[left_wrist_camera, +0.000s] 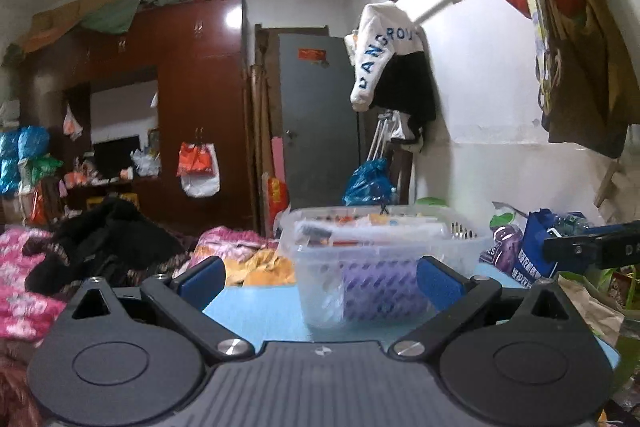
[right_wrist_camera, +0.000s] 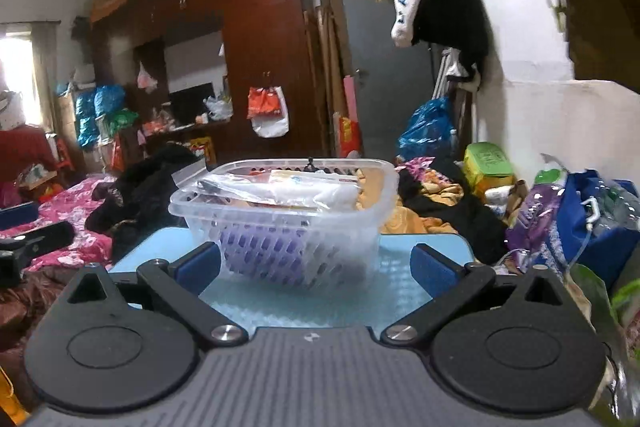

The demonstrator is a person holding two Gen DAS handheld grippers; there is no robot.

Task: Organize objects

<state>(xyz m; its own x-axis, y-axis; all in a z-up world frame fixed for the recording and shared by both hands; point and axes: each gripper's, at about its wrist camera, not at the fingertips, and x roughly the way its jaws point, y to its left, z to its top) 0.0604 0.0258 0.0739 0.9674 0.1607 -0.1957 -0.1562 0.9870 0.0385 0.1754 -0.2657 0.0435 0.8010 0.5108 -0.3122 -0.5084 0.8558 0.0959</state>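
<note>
A clear plastic basket (left_wrist_camera: 320,291) stands on a light blue table (left_wrist_camera: 256,315). It holds several packets and a purple patterned item (left_wrist_camera: 380,291). My left gripper (left_wrist_camera: 318,279) is open and empty, just in front of the basket. In the right wrist view the same basket (right_wrist_camera: 200,215) sits ahead on the table (right_wrist_camera: 424,247), with white packets (right_wrist_camera: 288,191) on top. My right gripper (right_wrist_camera: 316,265) is open and empty, close to the basket's near wall. The right gripper's body shows at the right edge of the left wrist view (left_wrist_camera: 592,247).
A bed with pink bedding (right_wrist_camera: 76,211) and black clothes (left_wrist_camera: 100,239) lies left of the table. Bags, a blue bag (right_wrist_camera: 592,231) and a green box (right_wrist_camera: 488,159) crowd the right side. A wardrobe (left_wrist_camera: 192,99) and grey door (left_wrist_camera: 320,115) stand behind.
</note>
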